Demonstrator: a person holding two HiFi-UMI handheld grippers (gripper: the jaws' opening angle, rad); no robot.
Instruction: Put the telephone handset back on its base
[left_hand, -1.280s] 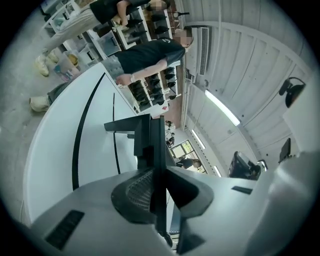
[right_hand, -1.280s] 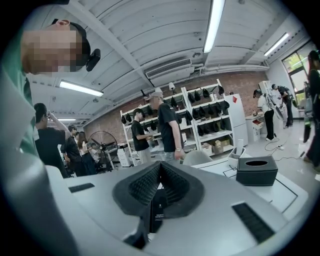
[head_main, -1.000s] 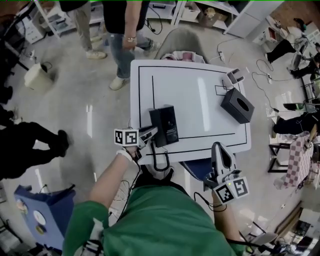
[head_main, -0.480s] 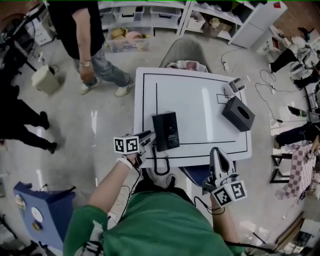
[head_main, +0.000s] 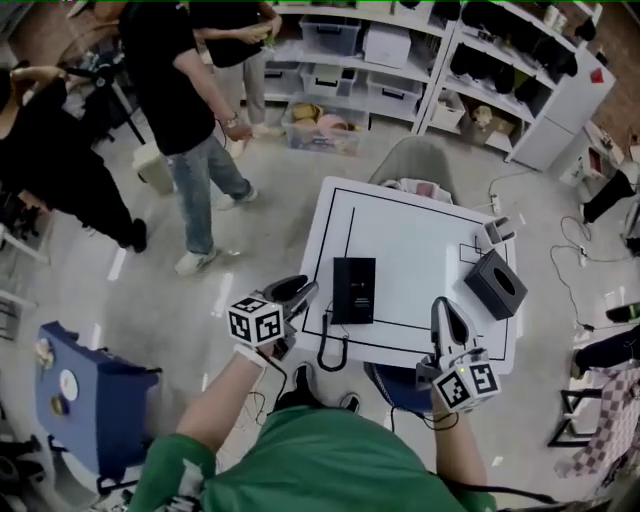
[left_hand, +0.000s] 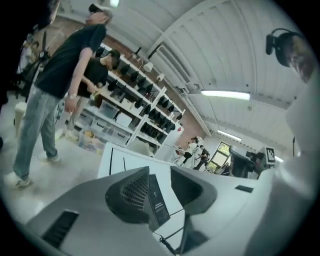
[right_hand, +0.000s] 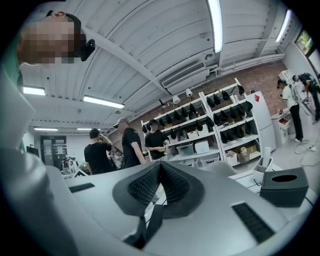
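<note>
The boxy black telephone (head_main: 353, 290) lies flat on the glossy white table (head_main: 420, 235), its cord (head_main: 331, 347) dangling off the near edge. The left hand-held gripper (head_main: 305, 292) sits released beside it; the right hand-held gripper (head_main: 442, 308) is clenched, empty.

Blk phone (head_main: 353, 290) flat nr table (head_main: 420, 250) front edge

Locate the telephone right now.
Head view: the telephone sits on the white table near its front edge, left of centre, just right of the left tool; the black tissue box is far to its right.
</note>
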